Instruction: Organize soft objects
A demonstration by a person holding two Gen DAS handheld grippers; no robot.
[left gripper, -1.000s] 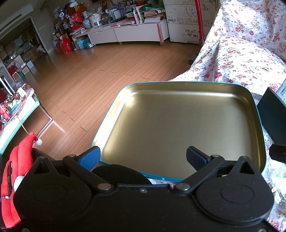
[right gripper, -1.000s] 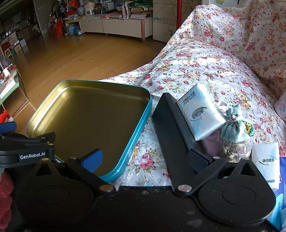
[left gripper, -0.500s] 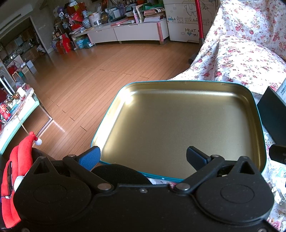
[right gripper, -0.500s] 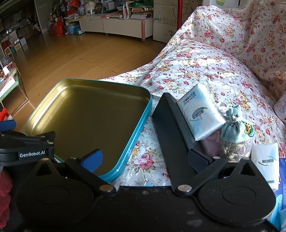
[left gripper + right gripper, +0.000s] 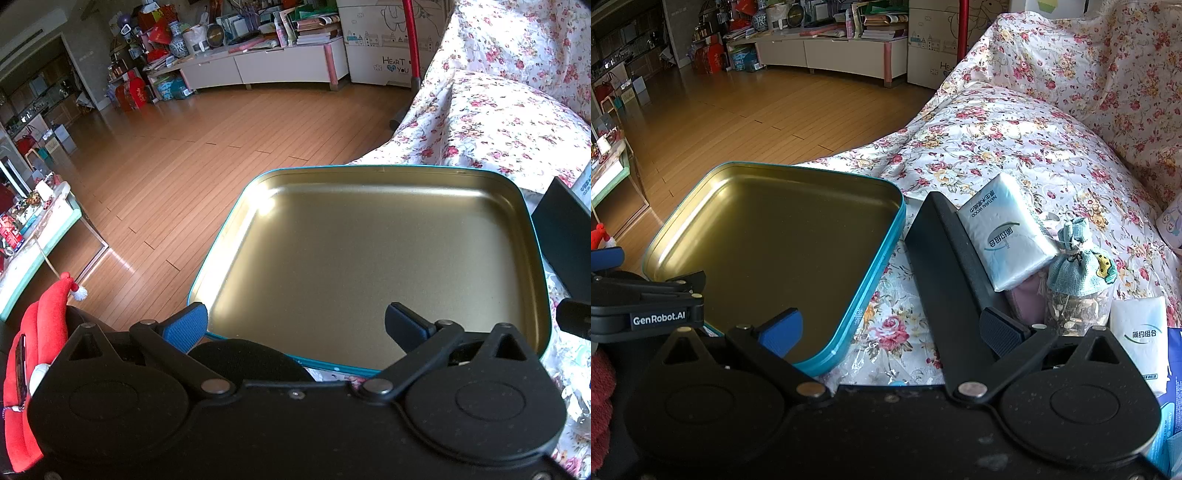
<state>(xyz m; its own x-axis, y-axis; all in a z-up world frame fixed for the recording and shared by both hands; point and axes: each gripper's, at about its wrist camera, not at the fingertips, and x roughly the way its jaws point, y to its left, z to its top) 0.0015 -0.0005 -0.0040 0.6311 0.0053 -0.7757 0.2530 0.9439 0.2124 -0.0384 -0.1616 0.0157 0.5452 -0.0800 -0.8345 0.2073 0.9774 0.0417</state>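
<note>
A teal-edged gold tin tray lies empty on the flowered sofa cover. My left gripper hovers open at the tray's near edge with nothing between its fingers. My right gripper is open too, over the cover between the tray and a black box. Right of the box lie a white tissue pack, a blue-topped sachet bag and a second tissue pack. In the right wrist view the left gripper shows at the left edge.
The flowered sofa cover rises to a backrest at the right. A red Santa hat sits at the lower left. Wooden floor drops away beyond the tray, with a low white cabinet far off and a small table left.
</note>
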